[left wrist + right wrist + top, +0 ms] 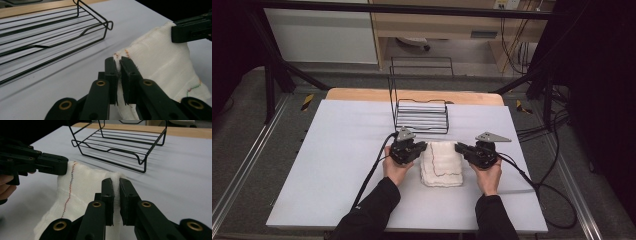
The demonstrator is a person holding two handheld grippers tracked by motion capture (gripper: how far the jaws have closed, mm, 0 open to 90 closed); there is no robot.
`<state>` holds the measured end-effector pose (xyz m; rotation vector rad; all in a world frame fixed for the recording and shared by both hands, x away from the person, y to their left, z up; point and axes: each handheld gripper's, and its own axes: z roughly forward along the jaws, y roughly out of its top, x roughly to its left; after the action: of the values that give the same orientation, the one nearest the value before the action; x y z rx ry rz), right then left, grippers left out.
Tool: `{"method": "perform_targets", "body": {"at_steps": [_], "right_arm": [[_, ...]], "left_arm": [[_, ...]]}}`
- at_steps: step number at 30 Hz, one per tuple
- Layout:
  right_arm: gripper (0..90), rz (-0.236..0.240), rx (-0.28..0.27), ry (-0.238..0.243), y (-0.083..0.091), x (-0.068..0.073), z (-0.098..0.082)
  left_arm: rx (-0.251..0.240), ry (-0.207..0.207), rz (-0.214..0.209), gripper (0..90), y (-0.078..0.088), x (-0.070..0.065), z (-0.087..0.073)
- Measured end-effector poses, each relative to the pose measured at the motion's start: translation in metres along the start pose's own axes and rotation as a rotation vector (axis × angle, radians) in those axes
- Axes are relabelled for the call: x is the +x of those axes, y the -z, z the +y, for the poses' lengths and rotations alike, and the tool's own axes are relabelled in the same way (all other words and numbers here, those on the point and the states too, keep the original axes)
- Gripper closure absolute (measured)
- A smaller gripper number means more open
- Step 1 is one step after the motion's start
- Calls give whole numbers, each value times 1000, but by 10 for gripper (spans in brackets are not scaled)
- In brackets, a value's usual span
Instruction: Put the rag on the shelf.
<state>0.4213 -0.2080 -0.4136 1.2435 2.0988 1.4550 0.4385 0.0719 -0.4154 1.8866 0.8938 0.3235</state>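
Dark frame rails and a grey floor ring the scene, and in the middle sits the counter point(337, 165), pale and flat with a wooden strip along its far edge. At the far side of it stands a black wire rack point(421, 116), its tall handle loop rising at the back.

Front and centre, just this side of the rack, lies a white cloth point(442, 165), folded, with a line of coloured stitching running across it. The person has come in on it from both sides. On the left, the left gripper point(423, 148) has its jaws closed on the cloth's far left corner; from the left gripper view you see the two black jaws pressed together with white fabric point(155, 60) pinched between them, and the wire rack point(50, 32) off beyond. On the right, the right gripper point(460, 147) does the same at the far right corner: the right gripper view has the jaws squeezed onto a ridge of cloth point(82, 187), with the other gripper point(56, 166) gripping the opposite corner and the rack point(120, 147) standing behind.

Between the two pinch points the far edge of the cloth is raised off the counter, while its near end rests on the surface. Both cables trail back toward the person's dark sleeves.
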Motion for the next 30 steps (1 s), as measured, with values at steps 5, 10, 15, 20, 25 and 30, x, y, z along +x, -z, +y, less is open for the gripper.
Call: {"method": "perform_targets", "body": {"at_steps": [5,10,15,20,25,30], "right_arm": [[831,-8,-24,28,8,6,2],[832,-11,-66,55,15,14,7],[832,-18,-103,81,22,22,13],[832,-23,-148,101,29,30,18],[832,-29,-187,119,33,35,22],[833,-37,-232,142,38,42,28]], "left_arm": [[-37,-26,6,838,9,-6,3],[-79,-17,-7,839,19,-7,5],[-127,-25,-2,839,30,-11,10],[-169,-42,4,839,38,-13,13],[-221,-47,9,840,46,-15,17],[-260,-63,21,840,55,-17,23]]}}
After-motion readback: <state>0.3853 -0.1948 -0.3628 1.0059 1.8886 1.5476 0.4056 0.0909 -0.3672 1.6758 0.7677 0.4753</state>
